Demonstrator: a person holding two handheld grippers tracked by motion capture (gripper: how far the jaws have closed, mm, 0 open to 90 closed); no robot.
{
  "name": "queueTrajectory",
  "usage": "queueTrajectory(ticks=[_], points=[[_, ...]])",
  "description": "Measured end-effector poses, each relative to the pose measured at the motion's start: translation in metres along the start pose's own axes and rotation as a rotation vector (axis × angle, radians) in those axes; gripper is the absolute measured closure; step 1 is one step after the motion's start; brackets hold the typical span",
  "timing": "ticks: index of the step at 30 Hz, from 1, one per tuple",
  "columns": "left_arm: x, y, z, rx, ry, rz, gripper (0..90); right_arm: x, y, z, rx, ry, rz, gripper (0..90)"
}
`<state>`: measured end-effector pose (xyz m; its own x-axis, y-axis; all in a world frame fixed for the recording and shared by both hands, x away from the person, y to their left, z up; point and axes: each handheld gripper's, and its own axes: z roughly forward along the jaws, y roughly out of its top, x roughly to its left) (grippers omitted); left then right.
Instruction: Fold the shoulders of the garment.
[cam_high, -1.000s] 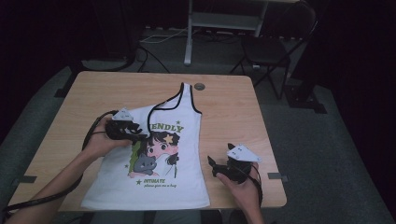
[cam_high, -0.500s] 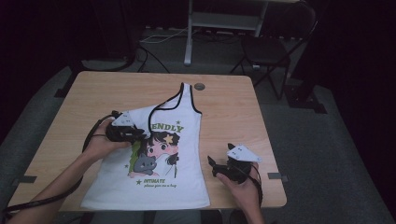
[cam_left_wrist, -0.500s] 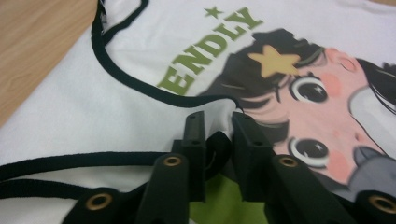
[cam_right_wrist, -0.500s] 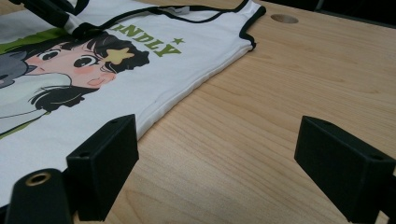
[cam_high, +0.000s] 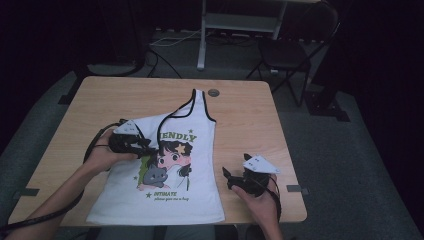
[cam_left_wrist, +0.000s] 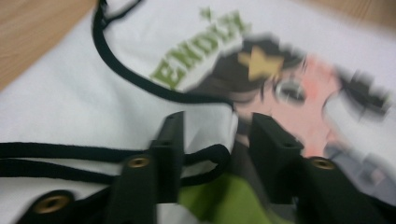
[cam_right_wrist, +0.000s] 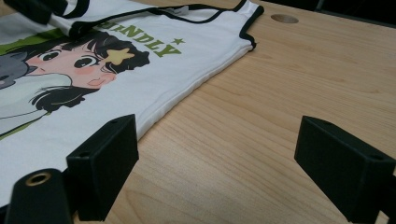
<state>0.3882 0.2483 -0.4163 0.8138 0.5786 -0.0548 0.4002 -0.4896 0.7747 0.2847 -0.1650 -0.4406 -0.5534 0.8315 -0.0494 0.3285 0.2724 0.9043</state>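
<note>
Folding is in hand: the tank top (cam_high: 165, 175) lies flat on the bench (cam_high: 250, 120), one strap folded across. Left tongs (cam_left_wrist: 212, 140), just reopening, straddle that black-trimmed strap (cam_left_wrist: 205, 156) ungripped; right tongs (cam_right_wrist: 215, 163) rest open beside the hem. Next, pinch the next fold's edge

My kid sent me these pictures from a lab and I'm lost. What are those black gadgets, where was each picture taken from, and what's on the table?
A person holds a two-jaw tool in each hand. The high view looks down on a wooden table with a white tank top spread flat, one strap folded over the cartoon print. The other two pictures come from cameras riding on the tools. The left hand-held gripper sits over the folded black-trimmed strap; its jaws have just been opening, and cloth lies between them, not pinched. The right hand-held gripper rests open above bare wood beside the shirt, holding nothing.
</note>
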Motion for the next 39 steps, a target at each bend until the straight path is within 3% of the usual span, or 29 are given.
queueTrajectory(ticks=[4, 5, 7, 8, 9, 12, 13, 14, 16, 19, 23, 26, 29, 31, 34, 35, 36, 37, 38, 39], points=[[0.014, 0.009, -0.01, -0.085, -0.004, -0.112, 45.9, 0.0, 0.0, 0.0, 0.003, -0.001, -0.001, 12.9], [0.019, 0.012, -0.01, -0.072, 0.04, -0.119, 44.4, 0.0, 0.0, 0.0, 0.002, -0.001, -0.003, 12.9], [0.021, 0.012, -0.008, -0.058, 0.063, -0.117, 44.3, 0.0, 0.0, 0.0, 0.003, -0.001, -0.002, 12.9], [0.022, 0.011, 0.0, -0.001, 0.099, -0.093, 43.9, 0.0, 0.0, 0.0, 0.005, -0.001, -0.001, 12.9], [0.022, 0.011, 0.0, -0.001, 0.099, -0.093, 43.6, 0.0, 0.0, 0.0, 0.005, -0.001, -0.001, 12.9], [0.018, 0.007, 0.013, 0.067, 0.126, -0.048, 43.3, 0.0, 0.0, 0.0, 0.0, 0.001, 0.0, 12.9], [0.013, 0.004, 0.018, 0.1, 0.142, -0.003, 43.3, 0.0, 0.0, 0.0, -0.001, 0.0, 0.002, 12.9], [0.013, 0.004, 0.018, 0.1, 0.142, -0.003, 43.3, 0.0, 0.0, 0.0, -0.001, 0.0, 0.002, 12.9], [0.006, 0.001, 0.02, 0.124, 0.169, 0.053, 42.4, 0.0, 0.0, 0.0, -0.001, 0.001, 0.002, 12.9], [0.003, 0.001, 0.019, 0.129, 0.189, 0.083, 40.7, 0.0, 0.0, 0.0, 0.004, 0.001, -0.001, 12.9], [0.003, 0.0, 0.019, 0.12, 0.209, 0.071, 38.0, 0.0, 0.0, 0.0, 0.001, 0.001, 0.0, 12.9], [0.003, 0.001, 0.015, 0.076, 0.225, 0.044, 30.6, 0.0, 0.0, 0.0, 0.001, 0.002, 0.002, 12.9], [0.003, 0.002, -0.003, -0.04, 0.224, -0.013, 27.3, 0.0, 0.0, 0.0, 0.002, 0.002, 0.005, 12.9], [0.003, 0.002, -0.007, -0.061, 0.227, -0.031, 20.8, 0.0, 0.0, 0.0, 0.002, 0.001, 0.005, 12.9], [0.004, 0.002, -0.023, -0.134, 0.232, -0.059, 20.8, 0.0, 0.0, 0.0, 0.0, 0.001, 0.006, 12.9], [0.005, 0.001, -0.034, -0.184, 0.243, -0.07, 20.8, 0.0, 0.0, 0.0, 0.001, 0.0, 0.005, 12.9], [0.005, 0.001, -0.034, -0.184, 0.243, -0.07, 20.8, 0.0, 0.0, 0.0, 0.001, 0.0, 0.005, 12.9], [0.006, 0.0, -0.046, -0.225, 0.256, -0.078, 20.8, 0.0, 0.0, 0.0, 0.004, -0.001, 0.001, 12.9], [0.006, 0.0, -0.046, -0.225, 0.256, -0.078, 20.8, 0.0, 0.0, 0.0, 0.005, -0.001, 0.002, 12.9], [0.008, -0.001, -0.056, -0.259, 0.271, -0.09, 20.8, 0.0, 0.0, 0.0, 0.005, -0.001, 0.002, 12.9]])
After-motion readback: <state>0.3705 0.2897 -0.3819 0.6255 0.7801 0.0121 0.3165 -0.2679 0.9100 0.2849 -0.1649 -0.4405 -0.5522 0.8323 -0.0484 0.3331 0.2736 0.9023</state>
